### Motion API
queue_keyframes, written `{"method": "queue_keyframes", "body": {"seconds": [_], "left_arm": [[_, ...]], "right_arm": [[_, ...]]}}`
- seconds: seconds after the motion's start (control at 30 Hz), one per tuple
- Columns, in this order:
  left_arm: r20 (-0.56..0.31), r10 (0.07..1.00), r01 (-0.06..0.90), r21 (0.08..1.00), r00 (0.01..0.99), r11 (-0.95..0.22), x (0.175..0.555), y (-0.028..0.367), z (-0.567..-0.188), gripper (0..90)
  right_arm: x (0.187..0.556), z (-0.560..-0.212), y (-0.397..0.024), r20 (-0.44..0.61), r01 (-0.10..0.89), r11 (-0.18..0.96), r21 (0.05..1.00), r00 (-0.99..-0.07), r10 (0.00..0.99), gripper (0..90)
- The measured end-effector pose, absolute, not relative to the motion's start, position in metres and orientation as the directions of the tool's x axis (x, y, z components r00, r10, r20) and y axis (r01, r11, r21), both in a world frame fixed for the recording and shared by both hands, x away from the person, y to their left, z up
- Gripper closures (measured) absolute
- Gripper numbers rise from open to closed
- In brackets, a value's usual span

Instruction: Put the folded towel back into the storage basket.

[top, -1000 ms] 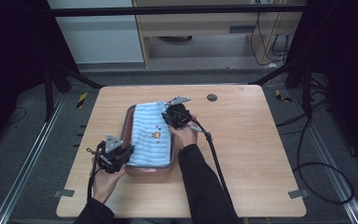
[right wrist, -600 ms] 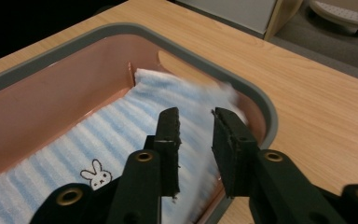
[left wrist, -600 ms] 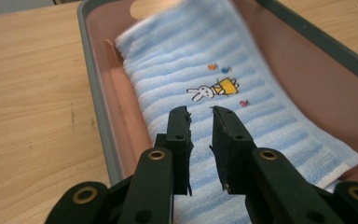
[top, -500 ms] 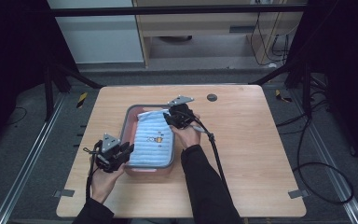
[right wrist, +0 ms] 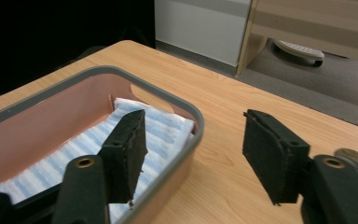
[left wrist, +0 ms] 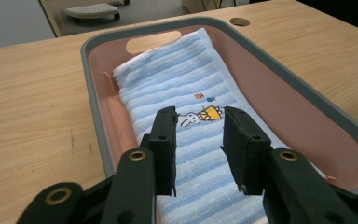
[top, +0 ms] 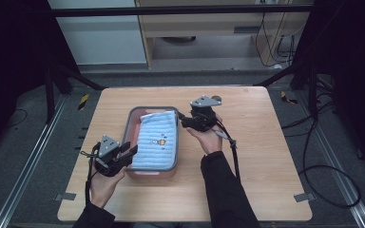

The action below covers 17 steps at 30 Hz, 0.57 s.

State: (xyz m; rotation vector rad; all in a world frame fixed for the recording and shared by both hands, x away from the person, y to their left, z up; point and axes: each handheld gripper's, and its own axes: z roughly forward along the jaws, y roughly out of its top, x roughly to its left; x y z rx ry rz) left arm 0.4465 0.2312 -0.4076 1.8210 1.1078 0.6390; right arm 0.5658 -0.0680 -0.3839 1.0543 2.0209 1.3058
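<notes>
Blue towel [left wrist: 186,116] lies in the tray [top: 129,124]; both grippers, left [top: 129,152] and right [top: 184,119], gape empty, so clearing the rim looks wise.

A folded blue-striped towel [top: 158,139] (small rabbit picture on top) lies flat inside the pink grey-rimmed tub [top: 128,127].

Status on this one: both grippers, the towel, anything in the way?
Left gripper open over the towel. Right gripper open, straddling the tub rim. Towel folded inside tub. No obstruction seen.
</notes>
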Motion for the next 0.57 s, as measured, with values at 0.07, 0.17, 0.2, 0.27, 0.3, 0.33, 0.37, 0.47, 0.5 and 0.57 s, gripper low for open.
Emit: {"method": "queue_keyframes", "body": {"seconds": [0.07, 0.17, 0.2, 0.27, 0.3, 0.33, 0.37, 0.47, 0.5, 0.57], "left_arm": [[-0.022, 0.880, 0.424, 0.881, 0.475, -0.207, 0.446, 0.231, -0.407, 60.4], [-0.024, 0.877, 0.422, 0.883, 0.480, -0.207, 0.446, 0.231, -0.406, 57.1], [-0.023, 0.874, 0.423, 0.881, 0.485, -0.212, 0.446, 0.231, -0.406, 55.2], [-0.030, 0.868, 0.420, 0.883, 0.495, -0.209, 0.446, 0.231, -0.407, 51.1], [-0.030, 0.868, 0.420, 0.883, 0.495, -0.209, 0.446, 0.231, -0.407, 49.7], [-0.030, 0.867, 0.420, 0.883, 0.497, -0.210, 0.447, 0.231, -0.407, 49.7], [-0.028, 0.867, 0.418, 0.883, 0.497, -0.212, 0.447, 0.231, -0.407, 48.5], [-0.014, 0.866, 0.411, 0.884, 0.499, -0.222, 0.447, 0.232, -0.409, 44.2], [-0.014, 0.866, 0.411, 0.884, 0.499, -0.222, 0.447, 0.232, -0.409, 43.4], [-0.008, 0.865, 0.408, 0.884, 0.501, -0.228, 0.448, 0.232, -0.409, 42.5]], "right_arm": [[0.561, -0.384, -0.078, -0.006, 0.332, 0.230, 0.915, -0.559, 0.829, 33.9], [0.557, -0.384, -0.089, -0.002, 0.335, 0.223, 0.915, -0.548, 0.836, 30.2], [0.554, -0.385, -0.094, 0.001, 0.339, 0.219, 0.915, -0.544, 0.839, 29.3], [0.547, -0.387, -0.110, 0.000, 0.348, 0.216, 0.912, -0.527, 0.850, 26.9], [0.547, -0.387, -0.110, 0.000, 0.348, 0.216, 0.912, -0.527, 0.850, 26.9], [0.544, -0.388, -0.116, -0.001, 0.351, 0.215, 0.911, -0.520, 0.854, 26.3], [0.541, -0.390, -0.122, -0.005, 0.353, 0.217, 0.910, -0.514, 0.858, 26.0], [0.530, -0.397, -0.145, -0.002, 0.367, 0.209, 0.907, -0.491, 0.871, 25.4], [0.530, -0.397, -0.145, -0.002, 0.367, 0.209, 0.907, -0.491, 0.871, 25.4], [0.525, -0.399, -0.156, 0.003, 0.374, 0.201, 0.905, -0.479, 0.878, 25.3]]}}
